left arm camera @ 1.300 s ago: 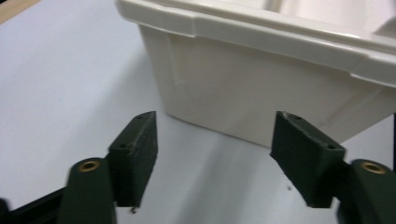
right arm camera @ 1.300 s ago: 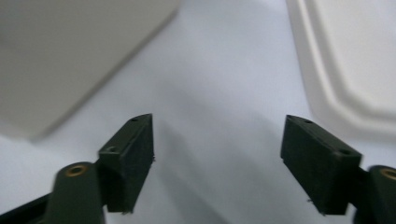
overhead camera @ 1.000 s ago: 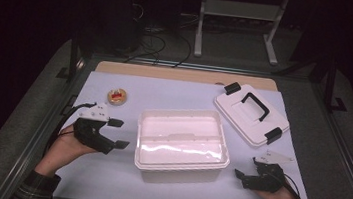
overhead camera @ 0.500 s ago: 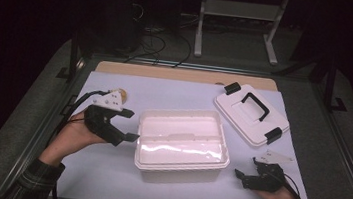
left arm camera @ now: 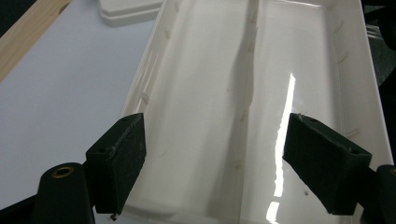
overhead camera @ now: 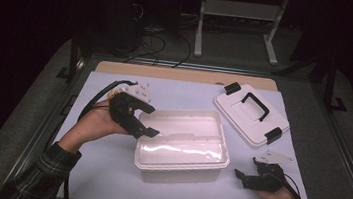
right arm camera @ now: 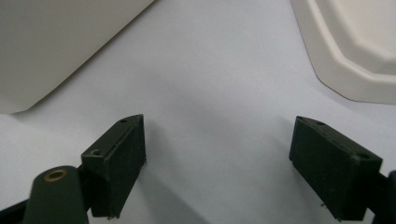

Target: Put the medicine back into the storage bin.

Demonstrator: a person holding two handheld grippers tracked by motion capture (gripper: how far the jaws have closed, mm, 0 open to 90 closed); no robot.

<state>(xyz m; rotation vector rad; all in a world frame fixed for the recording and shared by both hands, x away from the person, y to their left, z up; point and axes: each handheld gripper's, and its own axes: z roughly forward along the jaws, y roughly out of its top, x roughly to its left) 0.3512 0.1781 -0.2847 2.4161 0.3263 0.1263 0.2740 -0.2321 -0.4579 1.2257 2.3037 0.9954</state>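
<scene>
A white plastic box (overhead camera: 180, 161) stands open and empty in the middle of the pale mat. Its lid (overhead camera: 243, 118), with a black handle and black latches, lies flat at the back right. My left gripper (overhead camera: 153, 122) hovers over the box's left end, open, with nothing between its pads. In the left gripper view the open gripper (left arm camera: 215, 140) looks down the length of the bare box (left arm camera: 154, 70), with the lid (left arm camera: 126, 9) beyond. My right gripper (overhead camera: 247, 168) rests on the mat at the front right, open and empty. The right gripper (right arm camera: 217, 135) faces the gap between box (right arm camera: 56, 46) and lid (right arm camera: 355, 46).
The pale mat (overhead camera: 106, 172) covers a table with a wooden strip (overhead camera: 182, 74) along its far edge. A small tan object (overhead camera: 110, 93) peeks out behind the left gripper, mostly hidden. Cables and a white stand lie on the dark floor beyond.
My left hand has lifted off the mat and moved right and up, bringing its gripper over the box's left end. The right hand has stayed in place.
</scene>
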